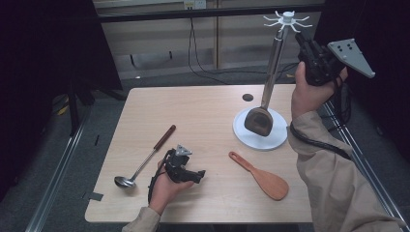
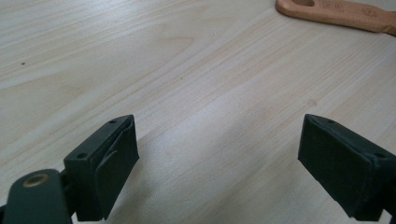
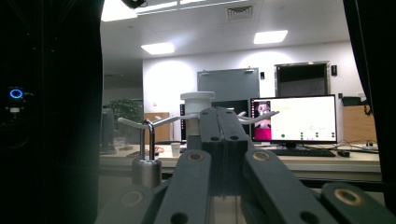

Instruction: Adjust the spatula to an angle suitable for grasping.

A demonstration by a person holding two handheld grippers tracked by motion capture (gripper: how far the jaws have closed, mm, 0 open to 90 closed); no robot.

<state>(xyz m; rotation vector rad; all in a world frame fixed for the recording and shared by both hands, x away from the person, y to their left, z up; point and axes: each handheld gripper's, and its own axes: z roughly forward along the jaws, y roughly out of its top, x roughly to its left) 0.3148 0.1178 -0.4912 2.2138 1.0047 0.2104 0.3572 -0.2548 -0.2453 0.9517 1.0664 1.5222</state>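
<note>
Left gripper point(image 1: 199, 175), jaws spread and empty, rests low on the table point(image 1: 208, 104) with the wooden rice paddle point(image 1: 261, 177) just at its 3 o'clock, handle toward it, while the right gripper point(image 1: 300, 41), jaws pressed together, hovers by the utensil rack's hooks point(image 1: 287, 19) where a dark spatula point(image 1: 265, 99) hangs.

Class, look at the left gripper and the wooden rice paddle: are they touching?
Apart. The high view shows bare table between the left gripper and the wooden rice paddle; the left gripper view shows open jaws with nothing between them.
</note>
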